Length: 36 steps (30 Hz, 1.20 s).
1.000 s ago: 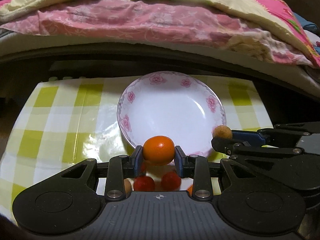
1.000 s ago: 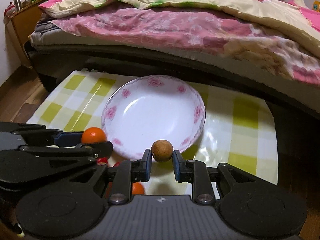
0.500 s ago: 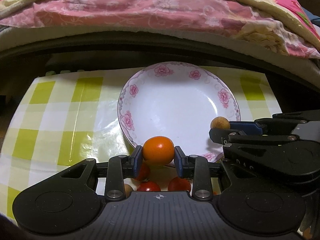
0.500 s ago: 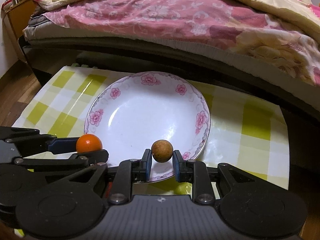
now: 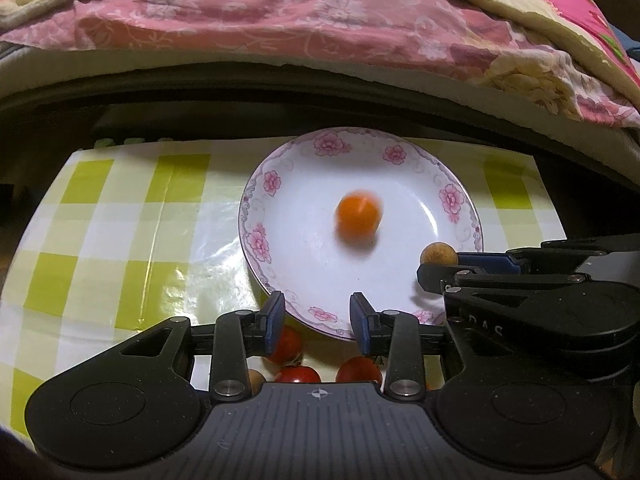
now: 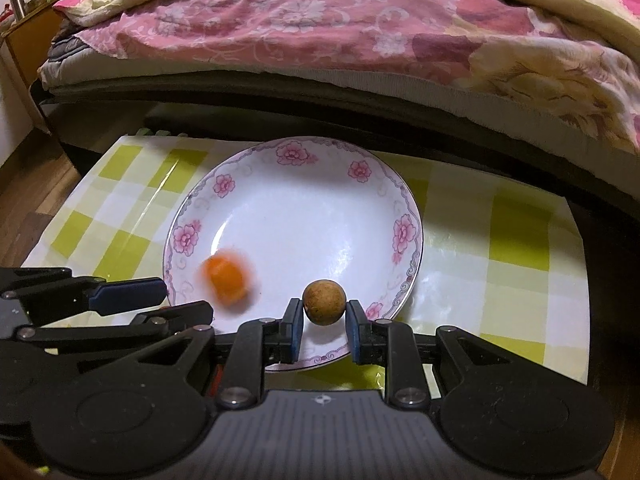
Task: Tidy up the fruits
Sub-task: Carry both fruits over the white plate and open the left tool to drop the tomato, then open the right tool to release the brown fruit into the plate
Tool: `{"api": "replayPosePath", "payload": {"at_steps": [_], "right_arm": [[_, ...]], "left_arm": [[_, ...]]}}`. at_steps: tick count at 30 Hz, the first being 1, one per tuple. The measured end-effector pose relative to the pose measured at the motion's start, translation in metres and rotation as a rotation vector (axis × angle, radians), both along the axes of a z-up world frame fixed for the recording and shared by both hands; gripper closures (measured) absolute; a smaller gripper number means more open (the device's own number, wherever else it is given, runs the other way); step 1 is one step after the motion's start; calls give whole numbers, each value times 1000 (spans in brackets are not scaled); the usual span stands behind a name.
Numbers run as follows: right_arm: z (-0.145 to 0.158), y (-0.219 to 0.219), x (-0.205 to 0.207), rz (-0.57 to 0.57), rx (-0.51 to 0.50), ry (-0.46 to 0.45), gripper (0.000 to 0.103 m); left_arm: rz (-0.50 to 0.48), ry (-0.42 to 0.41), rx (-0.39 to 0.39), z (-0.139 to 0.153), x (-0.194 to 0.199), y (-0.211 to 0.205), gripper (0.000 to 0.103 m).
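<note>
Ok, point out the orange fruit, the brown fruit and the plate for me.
orange fruit (image 5: 357, 217): left wrist view, middle of the blurred fruit over the plate.
brown fruit (image 6: 323, 302): right wrist view, its front face, between the right jaws.
plate (image 6: 406, 227): right wrist view, flowered rim on the right side.

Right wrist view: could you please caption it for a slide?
Right gripper holds a brown longan over the floral plate; blurred orange fruit inside.

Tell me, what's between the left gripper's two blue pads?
Nothing held: only the flowered white plate's near rim shows between them in the left wrist view; the opening left gripper dropped the blurry orange fruit.
</note>
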State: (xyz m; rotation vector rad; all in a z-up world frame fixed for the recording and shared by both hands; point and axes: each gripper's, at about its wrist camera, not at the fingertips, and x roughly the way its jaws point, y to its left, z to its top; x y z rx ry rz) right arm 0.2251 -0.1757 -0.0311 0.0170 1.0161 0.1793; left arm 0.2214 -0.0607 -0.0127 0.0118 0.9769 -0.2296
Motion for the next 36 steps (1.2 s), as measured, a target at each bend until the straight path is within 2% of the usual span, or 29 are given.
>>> {"api": "replayPosePath", "payload": {"at_steps": [10, 23, 36], "right_arm": [[9, -8, -1, -28, 39, -20, 74], [16, -13, -4, -47, 66, -38, 74], [19, -6, -10, -20, 50, -37, 74]], "left_arm": [[12, -28, -28, 12, -3, 5, 49], [15, -41, -24, 16, -8, 10, 47], [8, -47, -23, 20, -18, 12, 44]]}}
